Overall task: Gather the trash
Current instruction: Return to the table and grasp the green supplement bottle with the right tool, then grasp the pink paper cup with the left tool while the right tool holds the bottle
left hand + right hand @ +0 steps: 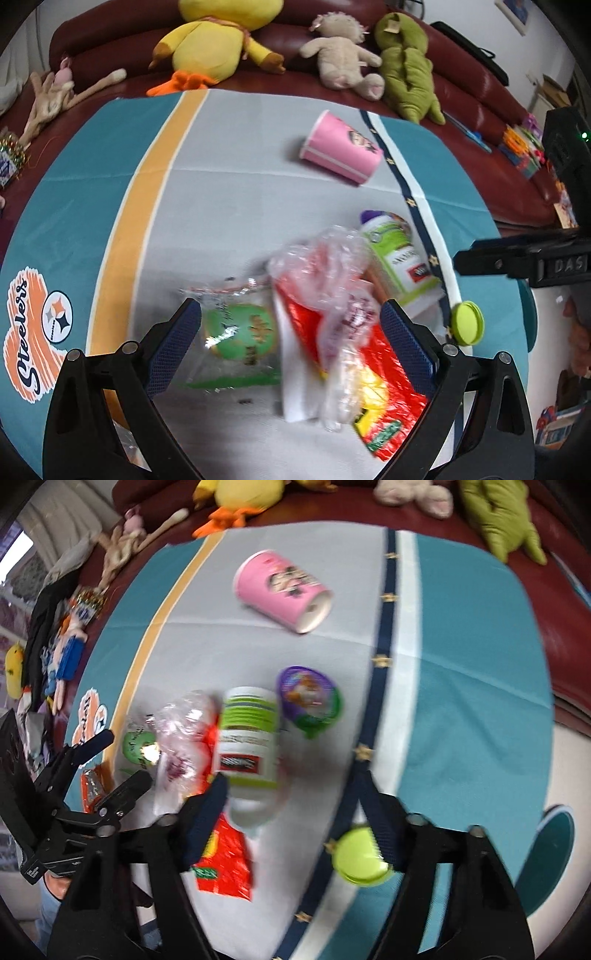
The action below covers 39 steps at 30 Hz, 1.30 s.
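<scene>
My left gripper [290,332] hangs with jaws spread above the crumpled clear plastic wrap [332,291] and red foil wrapper [384,391] on the grey cloth [229,206]. My right gripper [291,812], jaws apart, straddles the white green-labelled bottle [247,746] without touching it.

Counting outward from the white supplement bottle [249,746] lying on the cloth:

- One pink paper cup [282,589] on its side, beyond the bottle.
- One purple-lidded tub [310,698] just beside the bottle.
- One lime-green cap [360,856] on the near side of the bottle.
- One crumpled clear plastic bag [332,280] touching the bottle.
- One red foil wrapper [384,398] under that bag.
- One green cookie [240,330] in a clear packet, past the bag from the bottle.
- Four stuffed toys on the sofa behind the bottle: one yellow duck [218,40], one beige bear [343,55], one green dinosaur [406,70], one lanky tan animal [55,96].
</scene>
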### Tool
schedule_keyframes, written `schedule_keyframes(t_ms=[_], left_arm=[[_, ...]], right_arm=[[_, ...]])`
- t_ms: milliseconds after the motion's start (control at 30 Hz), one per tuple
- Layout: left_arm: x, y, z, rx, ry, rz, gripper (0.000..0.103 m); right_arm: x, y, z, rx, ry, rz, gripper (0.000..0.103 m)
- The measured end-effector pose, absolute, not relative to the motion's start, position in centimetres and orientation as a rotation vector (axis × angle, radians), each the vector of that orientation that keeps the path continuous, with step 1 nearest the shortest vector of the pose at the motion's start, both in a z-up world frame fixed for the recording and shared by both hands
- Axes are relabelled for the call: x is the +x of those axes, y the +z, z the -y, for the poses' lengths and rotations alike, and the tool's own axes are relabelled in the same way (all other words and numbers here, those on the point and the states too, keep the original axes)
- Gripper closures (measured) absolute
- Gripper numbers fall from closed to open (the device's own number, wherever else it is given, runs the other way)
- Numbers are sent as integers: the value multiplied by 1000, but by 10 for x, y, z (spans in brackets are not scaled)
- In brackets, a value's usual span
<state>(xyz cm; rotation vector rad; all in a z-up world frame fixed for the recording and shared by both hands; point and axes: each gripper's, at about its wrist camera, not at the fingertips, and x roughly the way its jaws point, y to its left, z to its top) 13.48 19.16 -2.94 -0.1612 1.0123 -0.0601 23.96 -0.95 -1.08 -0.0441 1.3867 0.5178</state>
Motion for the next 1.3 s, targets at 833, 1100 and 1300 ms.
schedule_keyframes(t_ms=[833, 1100, 1300], left_arm=[[178, -34, -201, -145, -80, -1060, 6], [227, -17, -166, -299, -65, -1050, 6], [273, -24, -137, -423, 25, -1063, 6]], right_arm=[[264, -28, -19, 24, 622, -1442, 54], [301, -3, 33, 26, 489, -1354, 54], [354, -9, 69, 22, 405, -1344, 54]])
